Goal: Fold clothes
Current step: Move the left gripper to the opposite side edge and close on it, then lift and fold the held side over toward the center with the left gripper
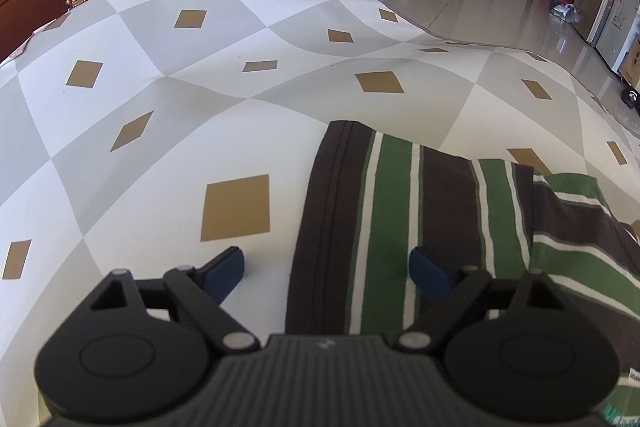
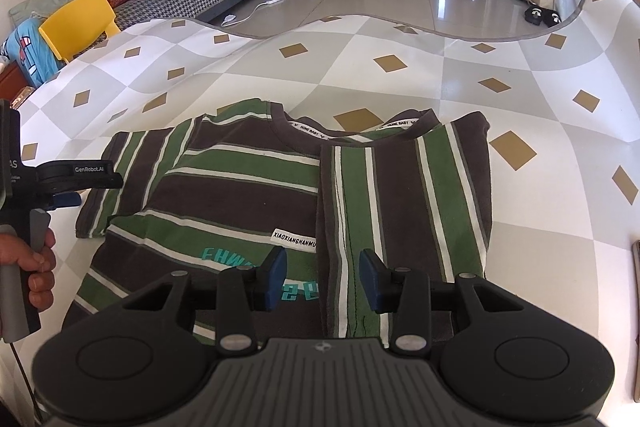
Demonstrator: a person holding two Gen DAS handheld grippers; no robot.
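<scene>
Checkered mat (image 2: 460, 87), striped knit shirt (image 2: 248, 187)

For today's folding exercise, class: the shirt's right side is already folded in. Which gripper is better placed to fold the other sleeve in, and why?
Left. The left gripper hangs open right over the unfolded sleeve edge of the striped shirt. The right gripper sits over the already folded panel, away from that sleeve.

The shirt (image 2: 256, 187) label reads "XIAOXIANGHANMU", its collar tape "HONE BABY"; the left tongs (image 2: 66, 201) read "GenRobot.AI".
</scene>
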